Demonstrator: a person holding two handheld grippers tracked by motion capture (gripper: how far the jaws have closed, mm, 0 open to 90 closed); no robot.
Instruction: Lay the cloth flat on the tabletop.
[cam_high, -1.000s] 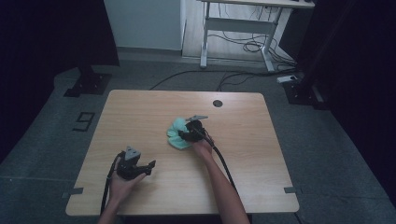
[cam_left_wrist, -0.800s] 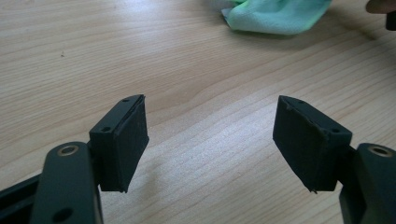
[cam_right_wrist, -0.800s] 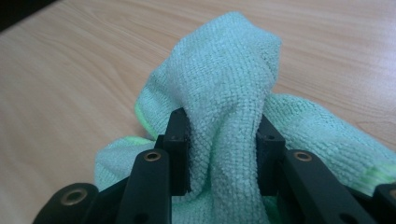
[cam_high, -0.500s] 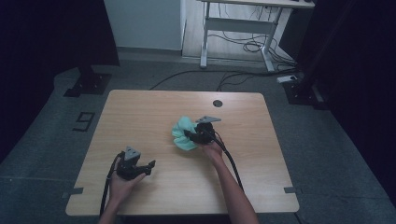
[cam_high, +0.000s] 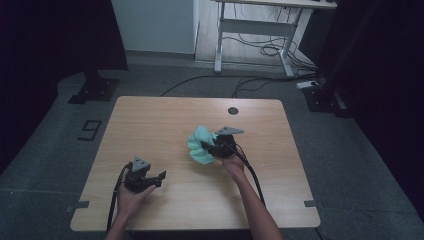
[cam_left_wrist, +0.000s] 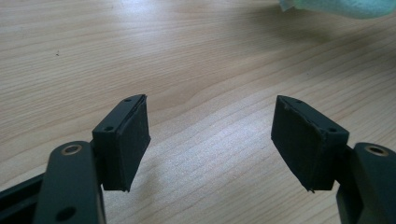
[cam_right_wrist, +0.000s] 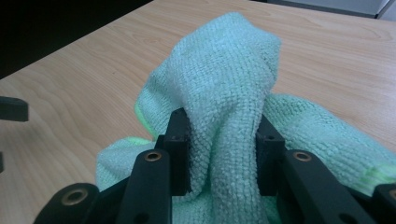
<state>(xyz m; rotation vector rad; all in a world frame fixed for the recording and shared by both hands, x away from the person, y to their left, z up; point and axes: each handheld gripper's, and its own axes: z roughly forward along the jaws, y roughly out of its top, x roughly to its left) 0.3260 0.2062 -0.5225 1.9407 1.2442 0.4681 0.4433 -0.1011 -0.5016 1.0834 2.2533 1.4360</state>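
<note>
**A:** ok so where's the cloth at right now?

**B:** the mint green cloth (cam_right_wrist: 224, 88) is bunched up near the middle of the wooden table (cam_high: 165, 115), a bit toward the person's right. The right gripper (cam_right_wrist: 223, 154) is pinching a thick fold of it, pads pressed into the fabric on both sides. The fold humps up above the jaws and the rest spills down around them onto the tabletop.

**A:** and the other one?

**B:** the left gripper (cam_left_wrist: 212, 140) sits low over bare wood near the front left part of the table, jaws spread wide with nothing between them. It's well apart from the cloth; a corner of it peeks in at the top of the left gripper view.
</note>
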